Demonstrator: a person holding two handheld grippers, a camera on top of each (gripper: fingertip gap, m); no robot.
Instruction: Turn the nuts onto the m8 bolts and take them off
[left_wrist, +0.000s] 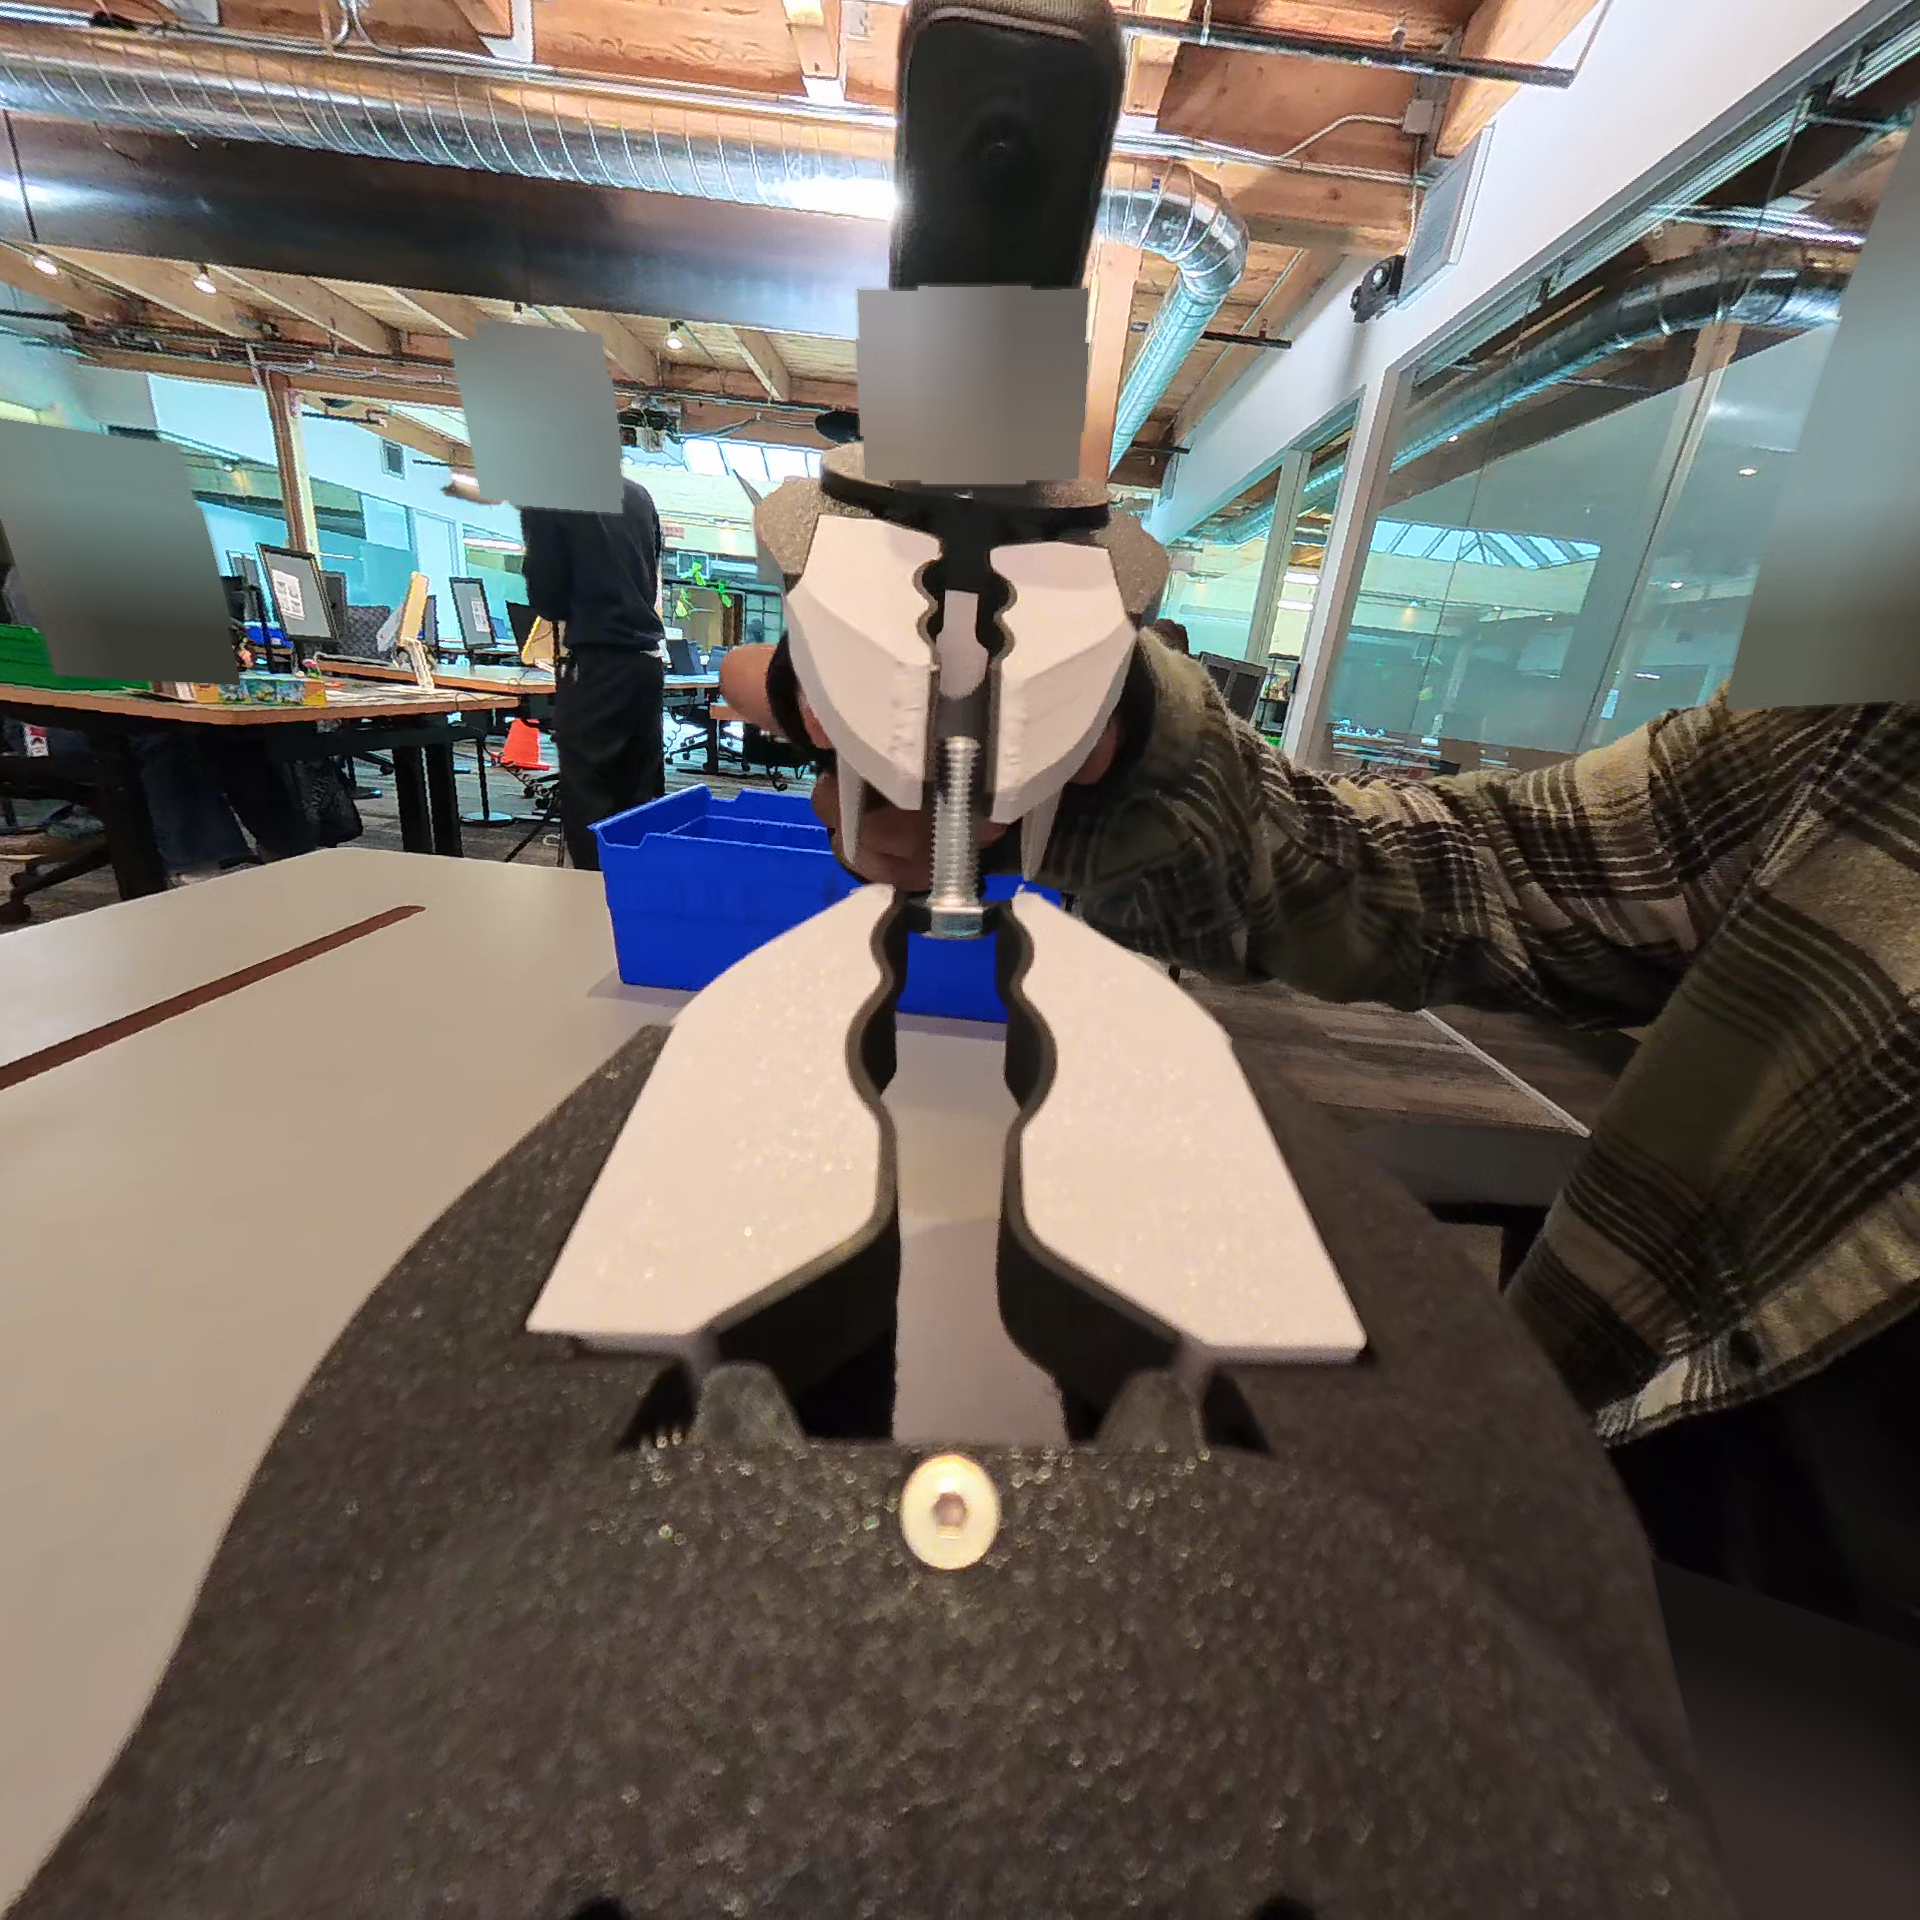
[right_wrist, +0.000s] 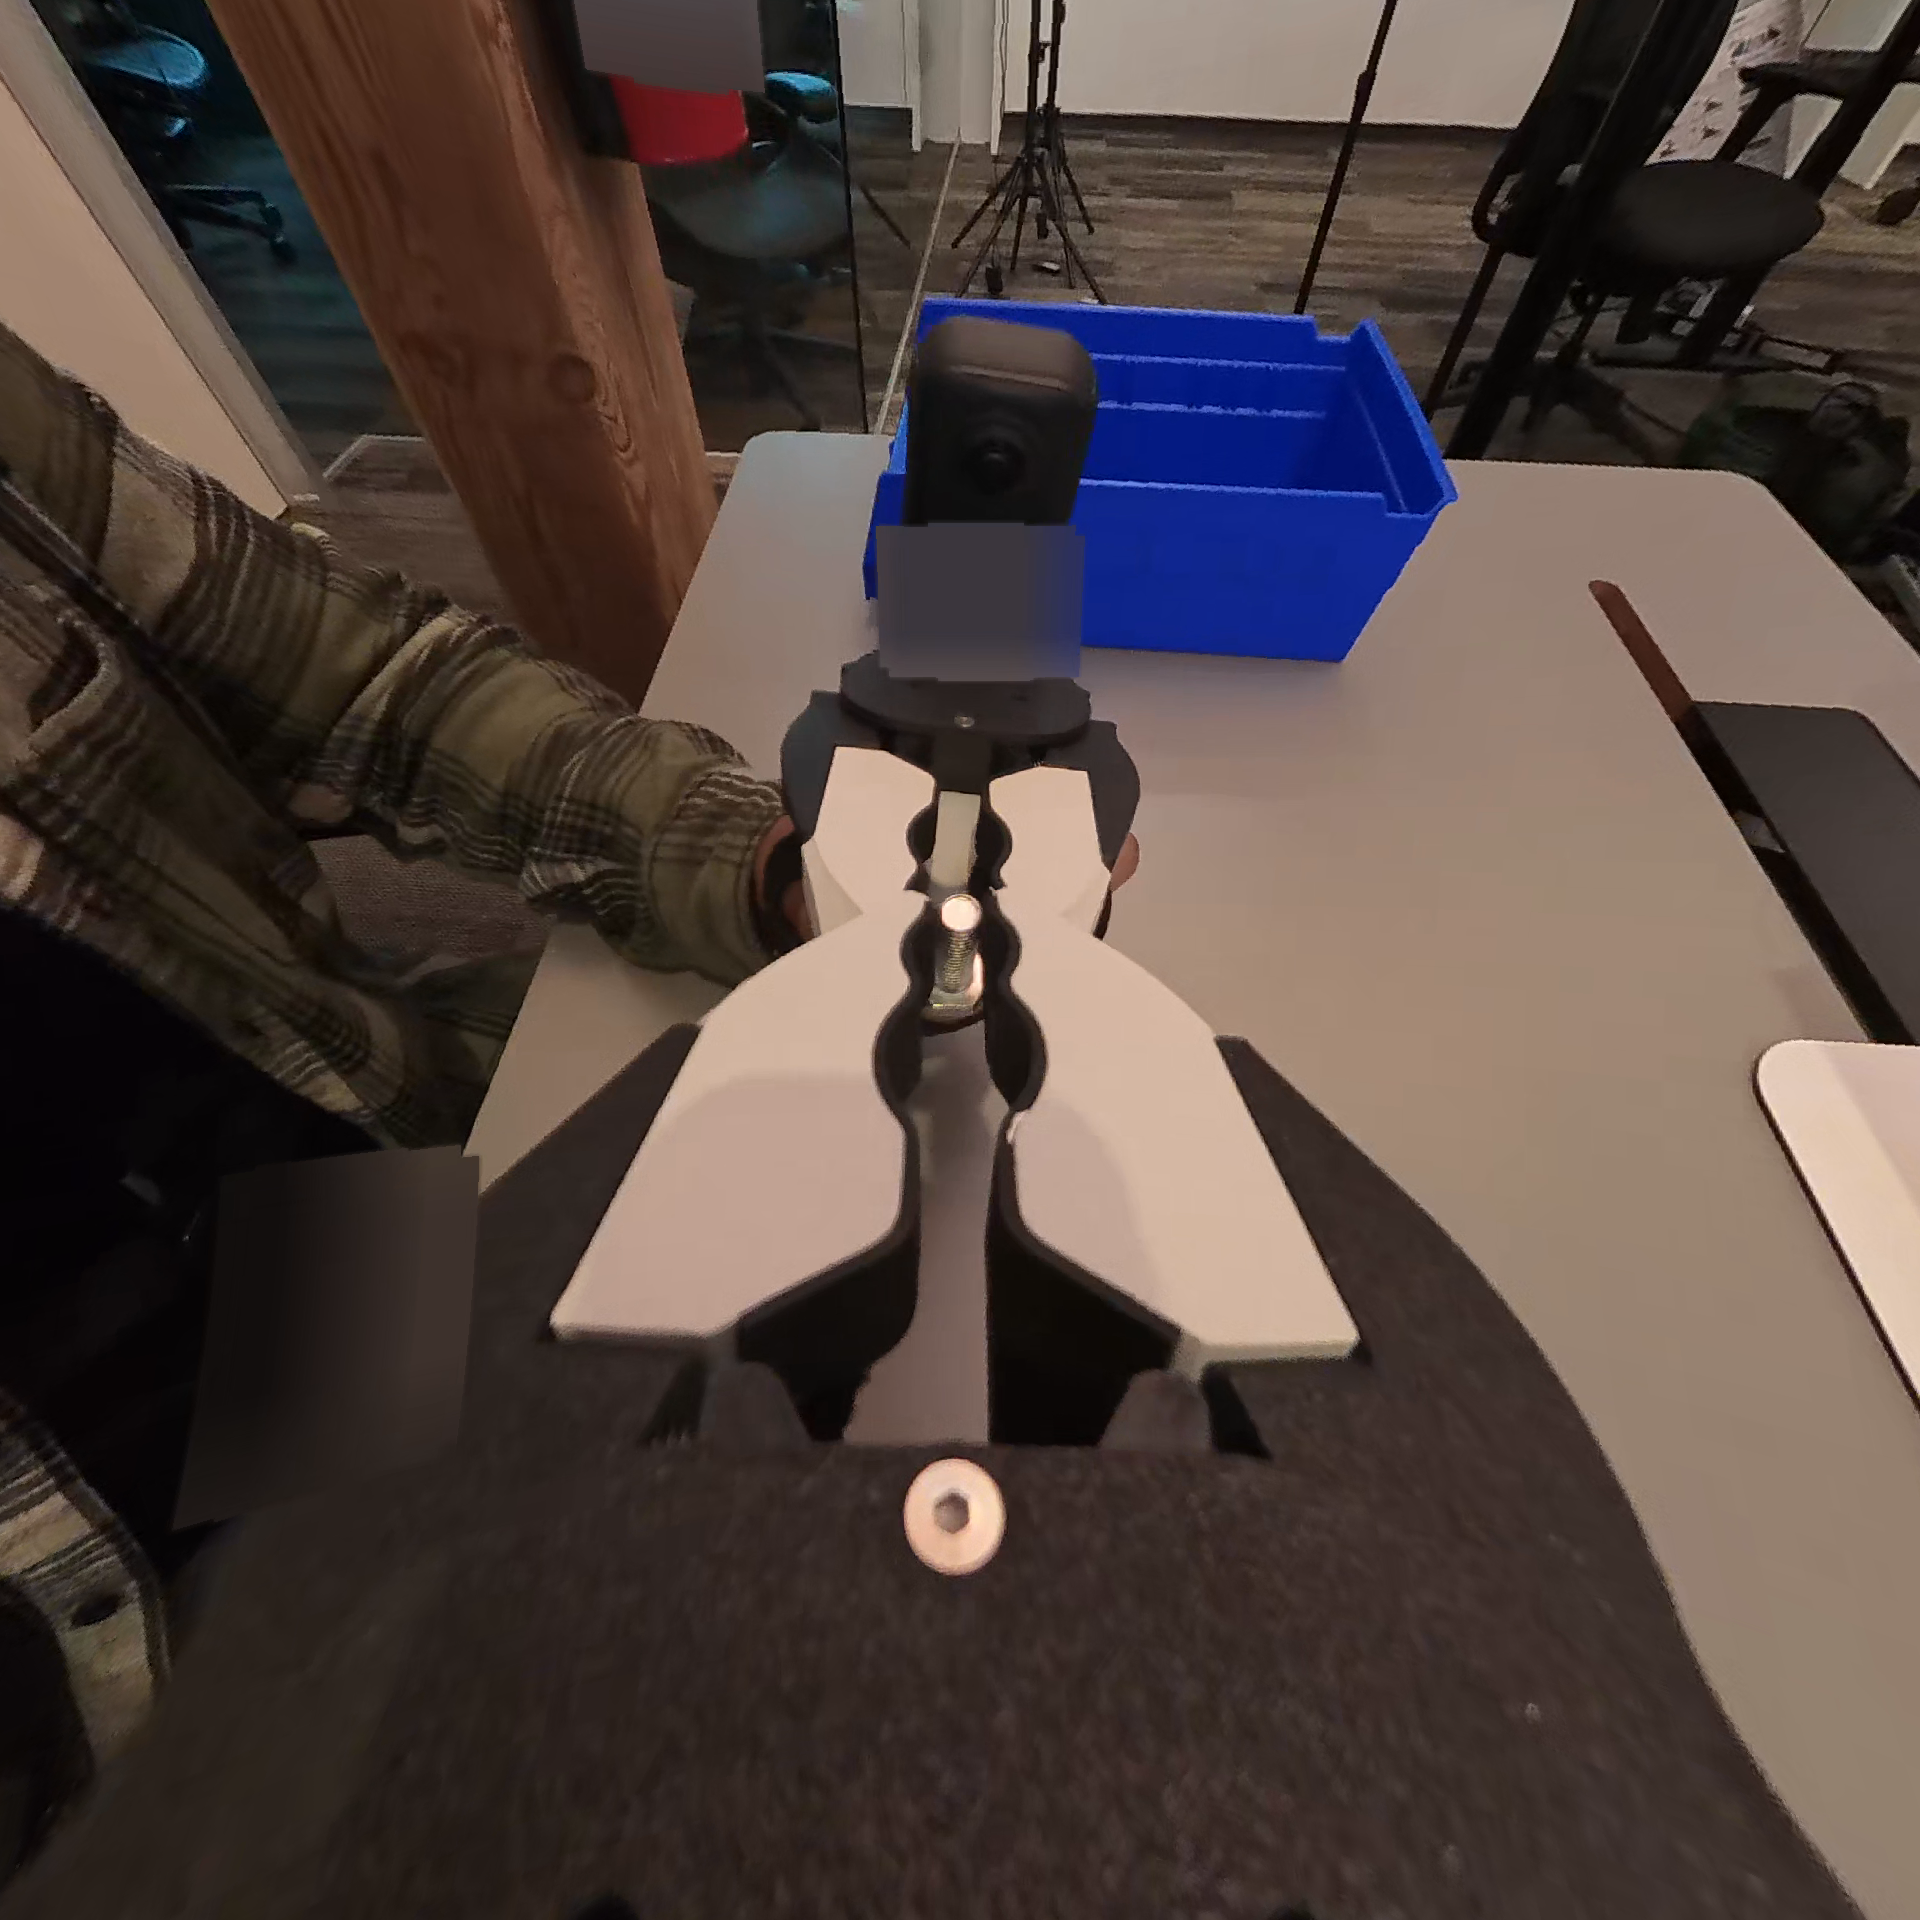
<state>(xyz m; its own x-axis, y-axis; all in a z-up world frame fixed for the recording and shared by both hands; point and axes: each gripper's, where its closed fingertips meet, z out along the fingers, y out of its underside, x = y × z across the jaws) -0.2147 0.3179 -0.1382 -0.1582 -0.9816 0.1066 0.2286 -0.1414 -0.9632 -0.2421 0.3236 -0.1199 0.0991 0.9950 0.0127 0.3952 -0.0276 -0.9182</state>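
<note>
Silver bolt (left_wrist: 958, 831), just one, spans both tongs: left gripper (left_wrist: 951, 920) clamps its hex head, right gripper (right_wrist: 954, 961) closes around its threads near one blue bin (right_wrist: 1226, 520).

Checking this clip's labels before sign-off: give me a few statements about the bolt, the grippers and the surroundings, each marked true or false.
1. The bolt lies loose on the table. False: it is held up between the two grippers.
2. The left gripper has its fingertips at the bolt's hex end. True.
3. The threaded shank runs between the fingers of the right gripper. True.
4. The bin on the table is red. False: it is blue.
5. The person's sleeve is plain white. False: it is plaid.
</note>
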